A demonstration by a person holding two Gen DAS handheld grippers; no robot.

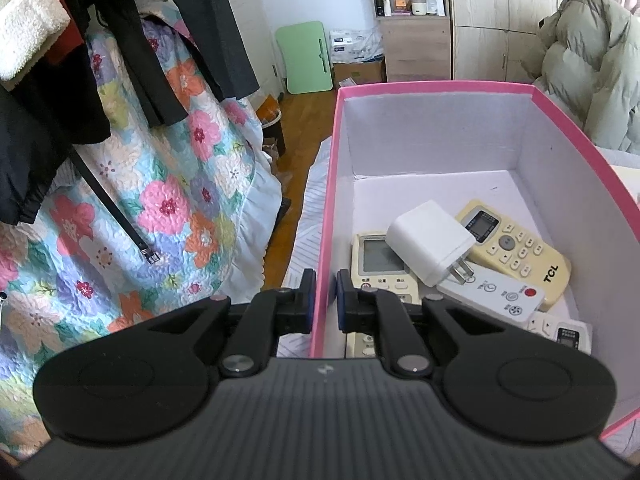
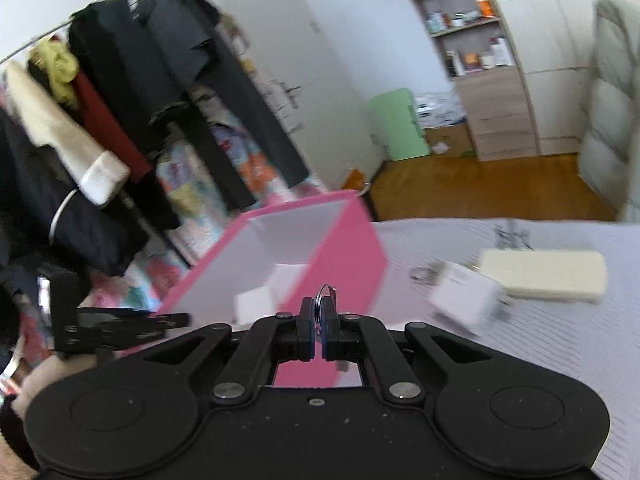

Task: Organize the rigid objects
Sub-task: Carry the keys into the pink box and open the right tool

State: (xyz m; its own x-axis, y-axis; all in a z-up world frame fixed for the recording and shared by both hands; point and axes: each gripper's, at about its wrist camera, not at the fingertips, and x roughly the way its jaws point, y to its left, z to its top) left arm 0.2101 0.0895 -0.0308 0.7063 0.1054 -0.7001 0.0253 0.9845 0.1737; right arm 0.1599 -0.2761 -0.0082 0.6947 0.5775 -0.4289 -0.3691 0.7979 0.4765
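Pink box: fills the right half of the left wrist view; its left wall is pinched by the left tool, one pad outside, one inside.
Box contents: white charger plug lying on a cream TCL remote, a grey-screen remote and a white remote.
Right tool: lower centre of the blurred right wrist view, jaws clamped on a metal key ring.
Bed sheet: carries a white adapter and a cream block, right of the box.
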